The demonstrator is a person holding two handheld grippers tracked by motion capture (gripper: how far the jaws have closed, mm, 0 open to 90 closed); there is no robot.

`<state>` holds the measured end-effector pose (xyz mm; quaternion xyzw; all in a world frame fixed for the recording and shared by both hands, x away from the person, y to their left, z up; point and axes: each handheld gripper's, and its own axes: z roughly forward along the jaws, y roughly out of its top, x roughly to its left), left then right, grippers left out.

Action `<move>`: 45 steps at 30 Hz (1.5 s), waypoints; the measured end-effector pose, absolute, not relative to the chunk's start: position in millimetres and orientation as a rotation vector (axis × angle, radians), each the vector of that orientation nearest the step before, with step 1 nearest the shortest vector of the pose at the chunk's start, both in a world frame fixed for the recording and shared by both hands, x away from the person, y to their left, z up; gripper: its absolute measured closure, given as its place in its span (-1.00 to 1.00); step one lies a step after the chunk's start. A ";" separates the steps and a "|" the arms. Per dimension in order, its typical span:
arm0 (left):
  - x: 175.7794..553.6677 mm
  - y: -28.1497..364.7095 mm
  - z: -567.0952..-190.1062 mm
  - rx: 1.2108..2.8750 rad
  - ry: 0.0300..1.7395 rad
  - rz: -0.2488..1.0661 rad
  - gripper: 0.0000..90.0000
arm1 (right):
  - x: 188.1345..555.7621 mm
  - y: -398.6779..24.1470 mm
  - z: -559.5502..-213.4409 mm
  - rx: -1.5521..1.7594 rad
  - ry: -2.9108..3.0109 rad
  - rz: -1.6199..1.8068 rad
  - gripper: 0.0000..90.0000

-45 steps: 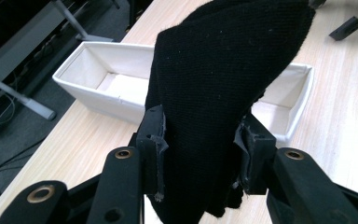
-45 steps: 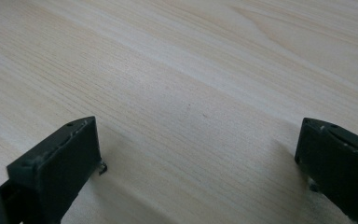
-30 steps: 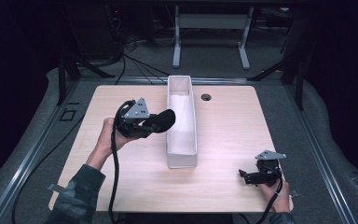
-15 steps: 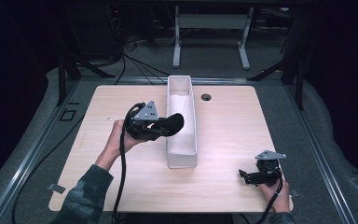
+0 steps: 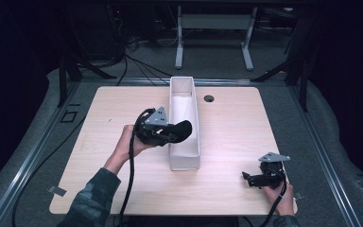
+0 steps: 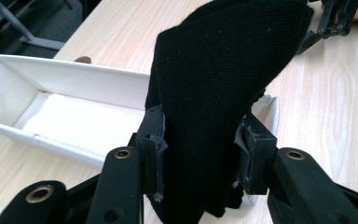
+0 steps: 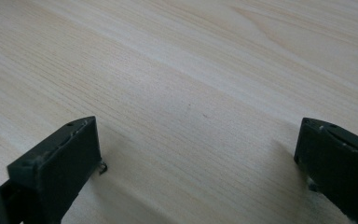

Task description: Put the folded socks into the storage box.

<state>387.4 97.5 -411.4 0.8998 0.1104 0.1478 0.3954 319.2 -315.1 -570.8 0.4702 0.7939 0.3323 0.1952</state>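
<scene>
While a black knitted sock [image 6: 223, 84] is clamped between the left gripper's [image 5: 166, 133] fingers just above the long white rectangular bin's [image 5: 176, 90] near end, the right gripper [image 7: 200, 154] is held spread over the pale wood-grain surface [image 5: 236, 123].

Black cloth [image 6: 223, 93] is covering the near end of the white tray [image 6: 74, 84] in the left gripper view; tray's far end is running off frame, contents unclear.
</scene>
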 end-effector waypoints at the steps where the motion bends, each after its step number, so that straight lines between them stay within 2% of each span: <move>1: 387.9 96.0 -412.9 2.286 0.276 0.368 0.33 | 319.2 -315.2 -570.8 1.317 2.226 0.931 -1.00; 29: 394.4 72.3 -440.4 2.423 0.270 0.208 0.30 | 319.1 -315.1 -570.9 1.316 2.224 0.931 -1.00; 45: 397.0 60.1 -448.6 2.480 0.271 0.172 0.22 | 319.1 -315.1 -570.8 1.317 2.225 0.931 -1.00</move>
